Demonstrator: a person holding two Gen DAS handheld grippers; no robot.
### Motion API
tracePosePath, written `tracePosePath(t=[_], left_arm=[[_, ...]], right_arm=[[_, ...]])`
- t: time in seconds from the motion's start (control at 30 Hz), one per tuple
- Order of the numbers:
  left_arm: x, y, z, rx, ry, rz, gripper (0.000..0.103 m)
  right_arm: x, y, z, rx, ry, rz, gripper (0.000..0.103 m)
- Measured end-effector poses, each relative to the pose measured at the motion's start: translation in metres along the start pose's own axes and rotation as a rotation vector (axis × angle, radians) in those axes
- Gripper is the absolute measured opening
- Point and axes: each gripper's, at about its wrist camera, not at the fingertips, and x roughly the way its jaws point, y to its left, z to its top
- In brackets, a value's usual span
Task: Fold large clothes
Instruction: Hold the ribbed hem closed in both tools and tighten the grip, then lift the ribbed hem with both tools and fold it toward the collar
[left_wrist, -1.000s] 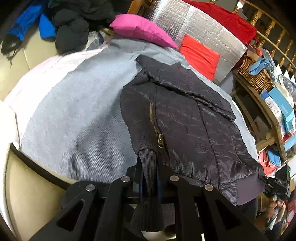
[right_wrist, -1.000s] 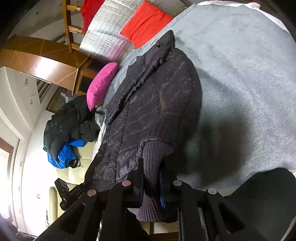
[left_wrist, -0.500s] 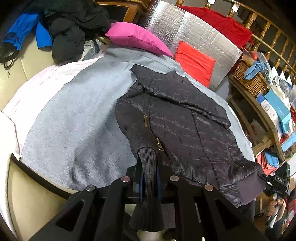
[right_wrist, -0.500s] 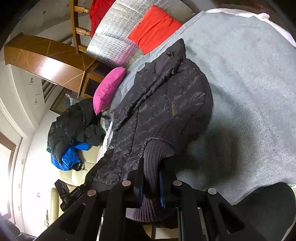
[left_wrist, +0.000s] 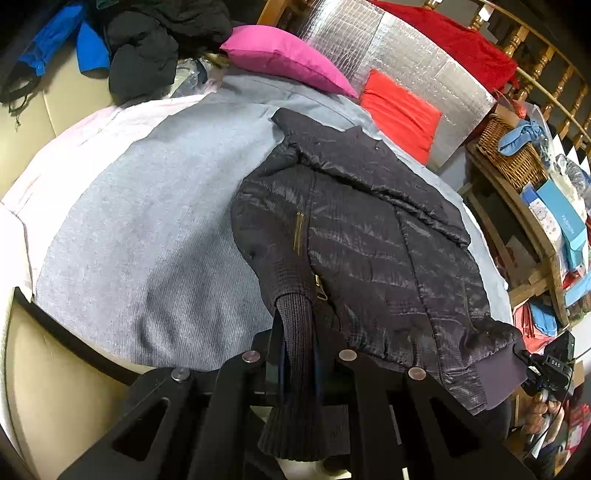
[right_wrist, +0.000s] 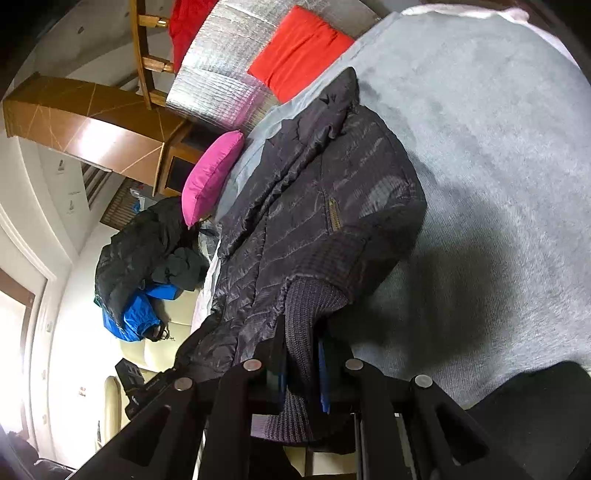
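One dark quilted jacket (left_wrist: 369, 236) lies spread on a grey blanket (left_wrist: 147, 229) that covers a bed, with its collar towards the far end and its hem towards the near edge. It has two ribbed knit cuffs in view, one in each wrist picture. The left tongs (left_wrist: 298, 363) are closed on one ribbed cuff (left_wrist: 295, 369), which runs between the two fingers and hangs out below them; a brass zip (left_wrist: 298, 236) shows on the sleeve just above it. The right tongs (right_wrist: 301, 369) are likewise clamped on the other ribbed cuff (right_wrist: 303, 332), the knit bunched between the fingers, and a second short brass zip (right_wrist: 334, 214) sits on that sleeve. In the left wrist view the right tongs' black body and the hand (left_wrist: 539, 410) holding it appear at the jacket's far hem corner. Beyond the jacket lie two cushions, one pink cushion (left_wrist: 284, 55) and one red cushion (left_wrist: 402, 110), the red one leaning against one silver quilted mat (left_wrist: 406, 59). A red cloth (left_wrist: 454, 40) hangs over a wooden railing behind. At the head of the bed sits a heap of clothes: dark jackets (left_wrist: 159, 40) and one blue garment (left_wrist: 70, 44). One wicker basket (left_wrist: 513, 158) stands on a cluttered wooden shelf beside the bed.
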Motion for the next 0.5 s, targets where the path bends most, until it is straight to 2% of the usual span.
tracePosePath(t=[0.13, 0.27, 0.5], left_arm=[[-0.008, -0.004, 0.005, -0.004, -0.029, -0.025, 0.012], [-0.020, -0.008, 0.014, 0.004, -0.090, -0.064, 0.012], [-0.014, -0.015, 0.040, 0.008, -0.115, -0.095, 0.012]], right_arm=[[-0.003, 0.000, 0.000, -0.002, -0.001, 0.013, 0.014], [-0.007, 0.004, 0.005, -0.015, -0.016, 0.029, 0.014], [-0.008, 0.009, 0.020, -0.023, -0.038, 0.064, 0.014]])
